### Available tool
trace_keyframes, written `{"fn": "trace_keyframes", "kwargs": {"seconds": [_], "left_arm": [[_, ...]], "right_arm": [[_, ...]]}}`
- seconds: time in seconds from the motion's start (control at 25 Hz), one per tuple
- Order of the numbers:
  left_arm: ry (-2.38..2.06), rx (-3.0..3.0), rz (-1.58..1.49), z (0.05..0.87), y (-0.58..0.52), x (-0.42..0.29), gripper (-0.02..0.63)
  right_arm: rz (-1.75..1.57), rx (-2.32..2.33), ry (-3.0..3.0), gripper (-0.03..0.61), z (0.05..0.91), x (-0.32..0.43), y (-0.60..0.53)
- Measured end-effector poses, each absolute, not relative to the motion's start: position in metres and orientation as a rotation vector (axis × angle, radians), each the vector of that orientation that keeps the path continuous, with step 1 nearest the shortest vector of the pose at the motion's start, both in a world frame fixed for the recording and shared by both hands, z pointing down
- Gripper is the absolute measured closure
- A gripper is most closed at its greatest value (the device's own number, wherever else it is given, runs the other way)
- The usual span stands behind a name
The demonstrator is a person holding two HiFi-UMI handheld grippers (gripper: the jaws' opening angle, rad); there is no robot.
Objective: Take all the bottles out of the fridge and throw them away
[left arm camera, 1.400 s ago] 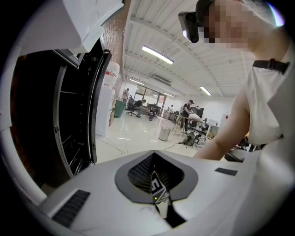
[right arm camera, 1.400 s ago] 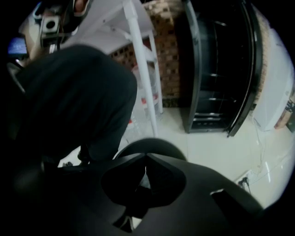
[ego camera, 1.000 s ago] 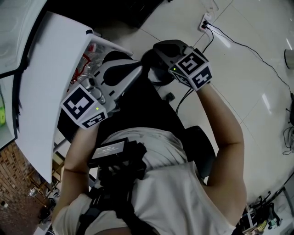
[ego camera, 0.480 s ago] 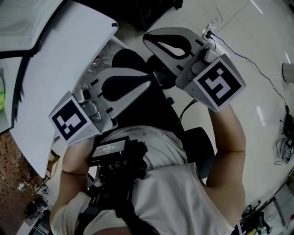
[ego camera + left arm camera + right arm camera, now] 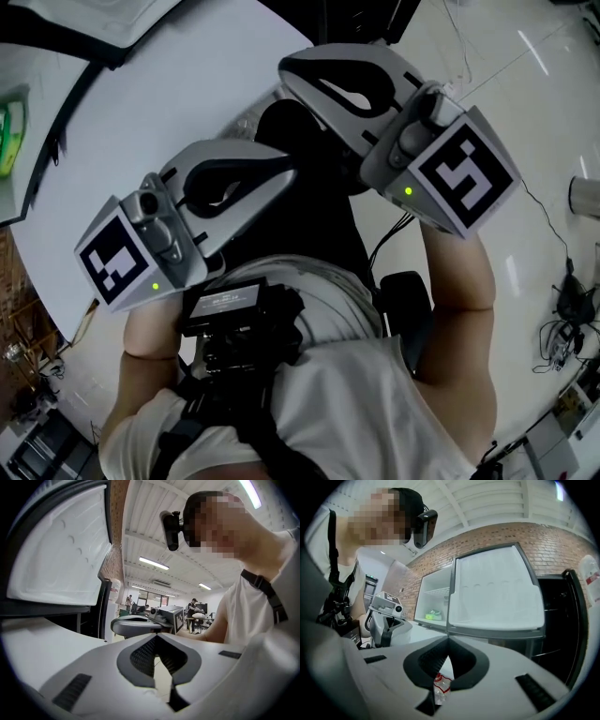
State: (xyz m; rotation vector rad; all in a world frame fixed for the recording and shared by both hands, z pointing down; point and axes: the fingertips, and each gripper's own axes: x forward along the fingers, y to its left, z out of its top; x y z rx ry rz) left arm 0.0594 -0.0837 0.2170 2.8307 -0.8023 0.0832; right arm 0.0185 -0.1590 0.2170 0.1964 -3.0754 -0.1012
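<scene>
My left gripper [image 5: 292, 171] and right gripper [image 5: 283, 67] are held high in front of the person's chest, side by side, both pointing at the open fridge. The left gripper [image 5: 157, 635] has its jaws shut and holds nothing. The right gripper [image 5: 449, 639] is shut too. A clear bottle with a red label [image 5: 439, 686] shows through the slot behind its pads; it lies lower down and is not gripped. Another clear bottle with a red label [image 5: 590, 578] stands at the right edge, beside the dark fridge interior.
The white fridge door [image 5: 141, 103] swings open at the upper left. The upper compartment [image 5: 433, 597] is open and holds a green item [image 5: 432, 615]. A cable [image 5: 553, 234] runs over the tiled floor on the right. People and desks [image 5: 194, 611] stand far back.
Both grippers have risen toward the head camera and look much larger. The right one has rolled. The bottles seen earlier in the door shelf have gone out of sight behind the grippers.
</scene>
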Motion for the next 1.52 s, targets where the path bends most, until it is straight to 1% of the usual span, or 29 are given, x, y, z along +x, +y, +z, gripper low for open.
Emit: {"fn": "trace_keyframes", "kwargs": {"seconds": [0.4,0.64,0.84,1.16,1.36,1.52], "left_arm": [[-1.206,2.773,0.046,0.186,-0.056,-0.029,0.614],[-1.511,2.689,0.101,0.177,-0.028,-0.099,0.614],[-1.702,2.614,0.127,0.178,-0.004,-0.146,0.614],[-1.927,2.462,0.157,0.199,0.003,-0.19,0.614],[-1.967,2.395,0.161,0.204,0.007,-0.212,0.614],[-1.957,2.367,0.173,0.216,-0.009,-0.223,0.614]], "right_arm": [[-0.131,-0.069,-3.154,0.577,0.177,-0.06,-0.118],[-0.187,-0.265,-3.184,0.577,0.16,-0.12,-0.085],[-0.159,-0.408,-3.181,0.577,0.159,-0.162,-0.058],[-0.124,-0.605,-3.122,0.577,0.187,-0.192,-0.039],[-0.103,-0.677,-3.09,0.577,0.191,-0.209,-0.022],[-0.037,-0.667,-3.06,0.577,0.202,-0.217,-0.03]]}}
